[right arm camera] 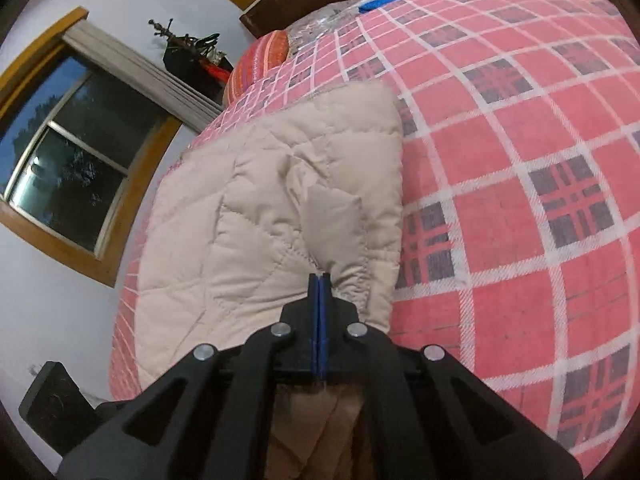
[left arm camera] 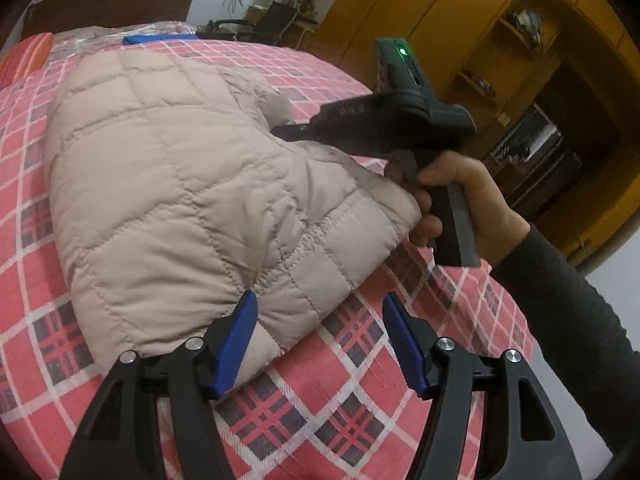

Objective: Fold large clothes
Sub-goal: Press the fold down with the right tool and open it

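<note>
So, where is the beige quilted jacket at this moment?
The beige quilted jacket lies folded on the red plaid bed cover. The right hand-held gripper pinches its near edge, and the open left hand-held gripper hovers beside it.

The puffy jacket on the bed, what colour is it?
The jacket is beige, quilted with stitched squares. It shows best in the left wrist view.

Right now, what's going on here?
A person is folding a beige quilted jacket on a bed with a red plaid cover, using a handheld gripper in each hand. The right gripper is shut on a pinch of the jacket's fabric. The left gripper is open near the jacket's near edge, with one blue finger against the fabric and the other over the cover, gripping nothing. The jacket already lies as a compact, puffy bundle.
</note>
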`<state>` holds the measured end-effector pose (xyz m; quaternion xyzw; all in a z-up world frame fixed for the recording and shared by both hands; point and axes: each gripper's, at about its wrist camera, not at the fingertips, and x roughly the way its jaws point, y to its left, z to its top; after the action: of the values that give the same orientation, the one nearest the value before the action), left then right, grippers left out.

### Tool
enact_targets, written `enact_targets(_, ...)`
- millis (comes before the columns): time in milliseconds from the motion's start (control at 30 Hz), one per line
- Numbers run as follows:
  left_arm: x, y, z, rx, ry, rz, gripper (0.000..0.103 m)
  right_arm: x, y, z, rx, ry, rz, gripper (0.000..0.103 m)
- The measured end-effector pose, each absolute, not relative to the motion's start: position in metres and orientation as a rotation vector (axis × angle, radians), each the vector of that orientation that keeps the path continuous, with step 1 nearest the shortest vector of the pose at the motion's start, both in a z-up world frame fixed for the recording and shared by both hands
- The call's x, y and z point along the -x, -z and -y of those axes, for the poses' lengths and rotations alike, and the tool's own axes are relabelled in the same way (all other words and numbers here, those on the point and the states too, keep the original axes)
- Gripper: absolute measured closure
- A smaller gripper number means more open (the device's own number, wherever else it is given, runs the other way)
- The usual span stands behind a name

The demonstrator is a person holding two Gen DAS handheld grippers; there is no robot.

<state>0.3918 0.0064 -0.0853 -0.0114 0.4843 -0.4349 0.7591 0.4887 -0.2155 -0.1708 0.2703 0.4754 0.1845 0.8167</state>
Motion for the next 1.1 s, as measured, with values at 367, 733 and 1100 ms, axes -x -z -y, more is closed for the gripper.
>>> enact_targets(367,-0.572,0.064,-0.076,0.523,0.784,-1.117,0.033,-0.529,0.159,0.221,-0.573,-0.319,-1.018,0.103)
enact_targets(733,-0.523,0.031,-0.080,0.492,0.948,-1.062,0.033,-0.429,0.093,0.203,-0.491,-0.547,-0.889,0.097)
enact_targets(1100,-0.504,0.058,-0.057,0.387,0.856,-1.169,0.043,-0.427,0.149,0.191,-0.439,-0.463,-1.039,0.103)
